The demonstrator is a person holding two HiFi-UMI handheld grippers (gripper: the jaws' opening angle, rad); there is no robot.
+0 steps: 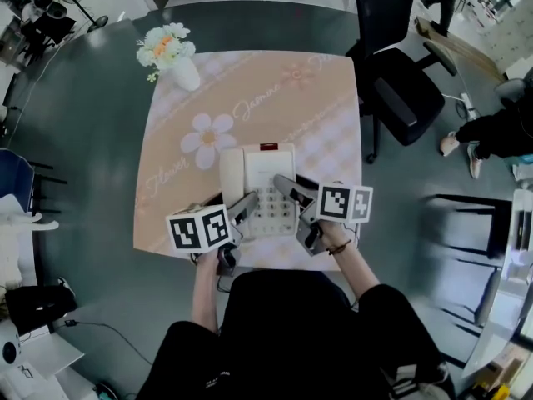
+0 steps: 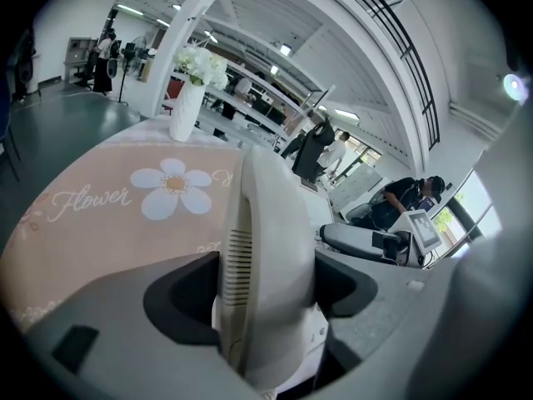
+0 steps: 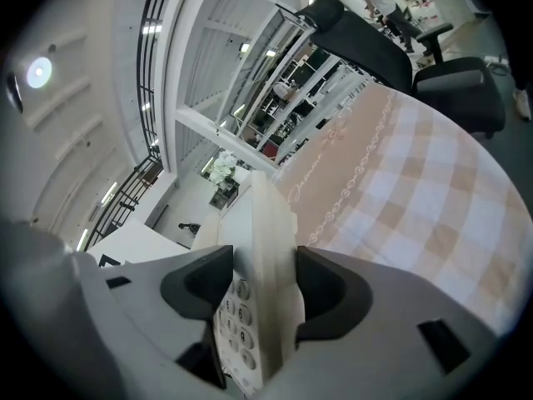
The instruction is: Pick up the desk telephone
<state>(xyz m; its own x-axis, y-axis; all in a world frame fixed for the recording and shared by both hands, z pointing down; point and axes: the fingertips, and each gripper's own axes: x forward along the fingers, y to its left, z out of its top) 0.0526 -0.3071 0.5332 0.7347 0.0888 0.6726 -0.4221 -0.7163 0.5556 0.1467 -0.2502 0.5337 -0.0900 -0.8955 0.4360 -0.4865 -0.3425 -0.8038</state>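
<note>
1. Left gripper [image 2: 266,283] has its jaws squeezed onto the white handset [image 2: 268,223], with the pads flat against both of its sides.
2. Right gripper [image 3: 265,286] is clamped on the right edge of the desk telephone [image 1: 268,173], with the keypad [image 3: 237,319] just left of the jaws.
3. Phone sits lower middle of the head view on the peach tablecloth [image 1: 250,98], near the person's side.
4. My guess is it's hard, smooth plastic, stiff and light-ish, so it could slip. The handset probably only rests in its cradle, so lifting by that alone might leave the base behind. The grip on the base matters.
5. Flower vase [image 1: 179,61] is at the upper left, well apart.
</note>
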